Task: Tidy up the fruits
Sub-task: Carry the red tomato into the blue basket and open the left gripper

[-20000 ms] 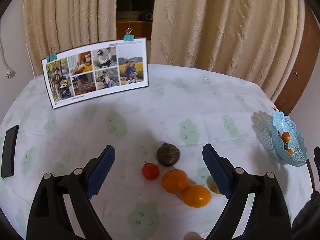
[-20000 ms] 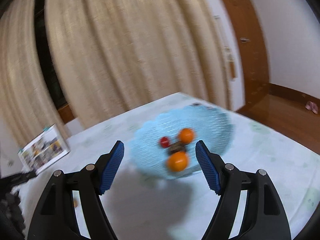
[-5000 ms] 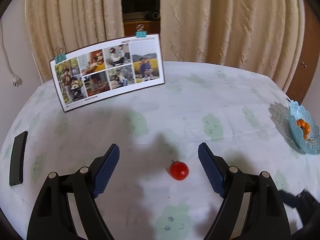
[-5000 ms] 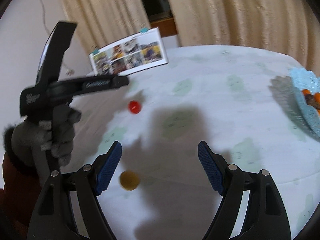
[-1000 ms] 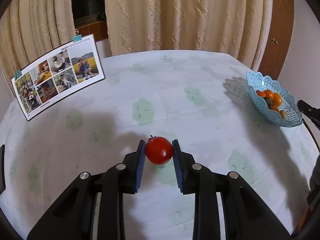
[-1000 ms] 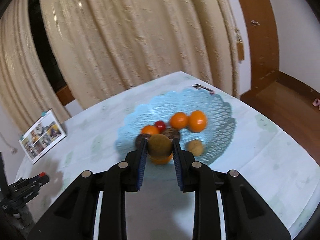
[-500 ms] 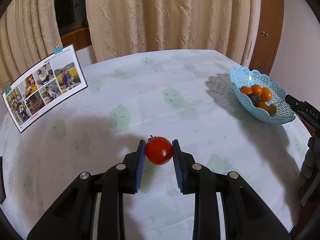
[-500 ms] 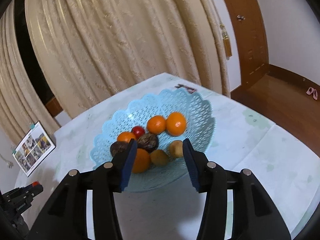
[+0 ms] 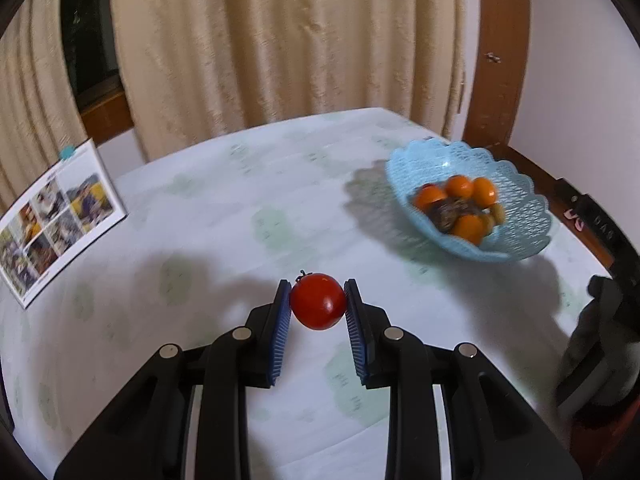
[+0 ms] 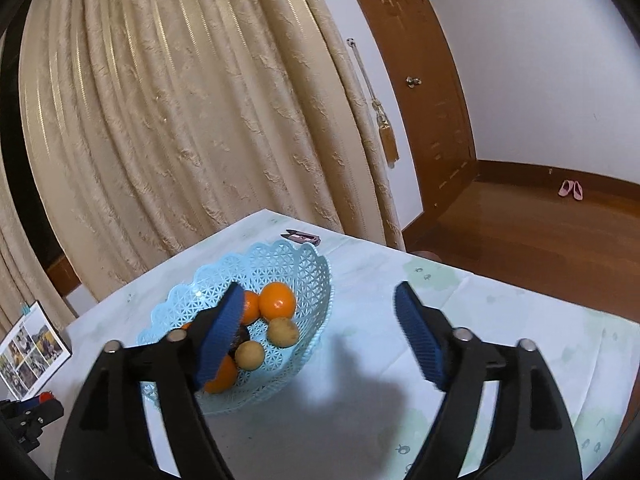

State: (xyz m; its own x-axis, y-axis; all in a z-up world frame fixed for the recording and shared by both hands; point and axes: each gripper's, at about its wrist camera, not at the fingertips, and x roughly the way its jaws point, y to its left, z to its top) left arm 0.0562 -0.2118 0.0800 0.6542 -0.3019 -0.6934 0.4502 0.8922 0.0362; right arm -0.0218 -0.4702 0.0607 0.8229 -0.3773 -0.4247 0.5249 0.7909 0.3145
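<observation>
My left gripper is shut on a red tomato and holds it above the table. The light blue lattice basket stands ahead to the right; it holds oranges, a dark fruit and small tan fruits. In the right wrist view the basket sits left of centre with oranges and two tan fruits inside. My right gripper is open and empty, raised just right of the basket, its left finger overlapping the fruit.
A photo calendar stands at the table's left. A small dark clip-like object lies beyond the basket. The table edge and wooden floor lie to the right. Curtains hang behind the table.
My right gripper opened wider and pulled back to the right of the basket, leaving its tan fruit inside. My left gripper carried the tomato closer to the basket.
</observation>
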